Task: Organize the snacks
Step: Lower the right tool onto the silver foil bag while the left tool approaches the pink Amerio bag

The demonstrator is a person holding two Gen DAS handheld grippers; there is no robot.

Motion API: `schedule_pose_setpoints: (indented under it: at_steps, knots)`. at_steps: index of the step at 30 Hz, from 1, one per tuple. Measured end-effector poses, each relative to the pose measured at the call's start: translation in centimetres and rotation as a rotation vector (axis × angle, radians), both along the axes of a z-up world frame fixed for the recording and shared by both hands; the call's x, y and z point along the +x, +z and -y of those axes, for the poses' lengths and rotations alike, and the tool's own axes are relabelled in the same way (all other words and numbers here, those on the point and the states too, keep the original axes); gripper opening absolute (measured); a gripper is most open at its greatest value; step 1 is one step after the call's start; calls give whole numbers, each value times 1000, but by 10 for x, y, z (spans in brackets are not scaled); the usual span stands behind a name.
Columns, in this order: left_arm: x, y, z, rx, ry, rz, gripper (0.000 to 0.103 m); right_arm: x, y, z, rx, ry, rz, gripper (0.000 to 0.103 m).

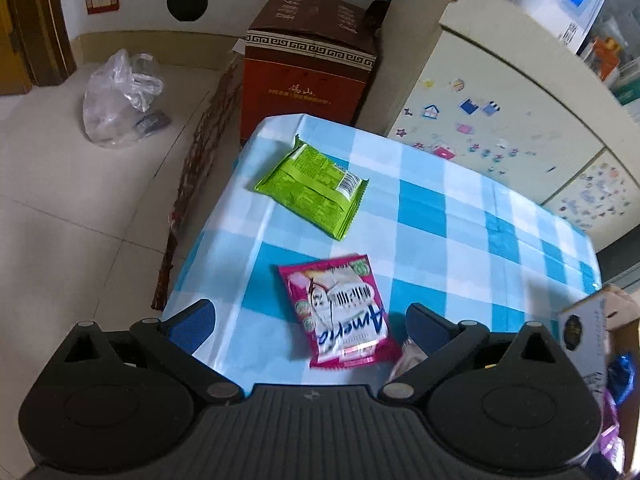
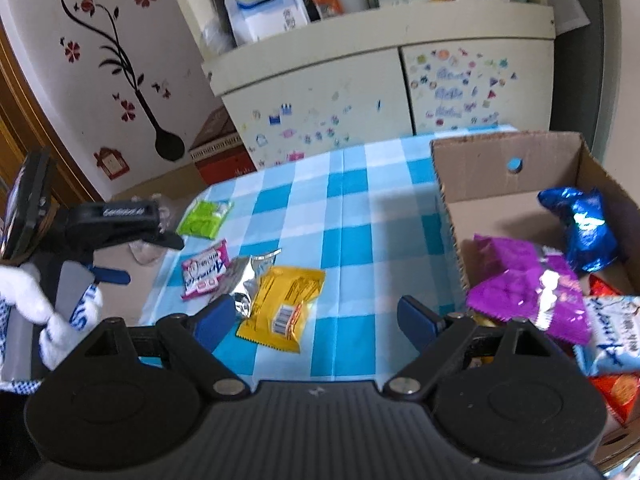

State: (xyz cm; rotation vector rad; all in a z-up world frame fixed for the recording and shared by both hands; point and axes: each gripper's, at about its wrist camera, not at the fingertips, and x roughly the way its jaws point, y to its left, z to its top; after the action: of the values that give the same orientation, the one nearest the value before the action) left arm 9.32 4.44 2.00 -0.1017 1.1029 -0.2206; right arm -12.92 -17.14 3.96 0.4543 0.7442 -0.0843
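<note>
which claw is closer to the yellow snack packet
Right. The right claw hangs open just above the yellow snack packet; the left claw is open over the pink packet, further along the table.

Green packet (image 1: 310,186), pink packet (image 1: 340,312), perhaps flat

A checked blue-and-white tablecloth (image 2: 352,216) carries green (image 2: 206,218), pink (image 2: 205,269), silver (image 2: 246,284) and yellow packets (image 2: 284,306) beside a cardboard box (image 2: 448,216).
</note>
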Motion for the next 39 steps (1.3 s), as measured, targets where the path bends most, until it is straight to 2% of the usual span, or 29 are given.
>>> schedule_pose_setpoints:
  at_steps: [11,15,19,23,25,28,32,36,39]
  knots:
    - [22,-36,25,10,5,-52,103,21,-27,-15,-12,4,-77,78]
    - [23,-47,30,51,-5,-41,103,28,-36,-16,-11,-2,-95,78]
    - [16,-50,34,144,-47,-13,103,35,-44,-18,-18,-15,-105,78]
    - [7,-50,22,146,-32,-16,103,41,-51,-17,-10,-36,-108,78]
    - [6,-50,15,135,-17,-22,103,44,-52,-18,-5,-33,-102,78]
    - [1,-51,14,165,-34,-32,103,50,-55,-23,-4,-16,-91,78]
    - [1,-53,7,148,-19,-64,103,55,-56,-26,-1,-35,-83,78]
    - [8,-53,2,135,-14,-119,103,53,-40,-27,-20,-41,1,78]
    - [10,-53,-6,125,11,-140,103,60,-32,-32,8,28,51,78]
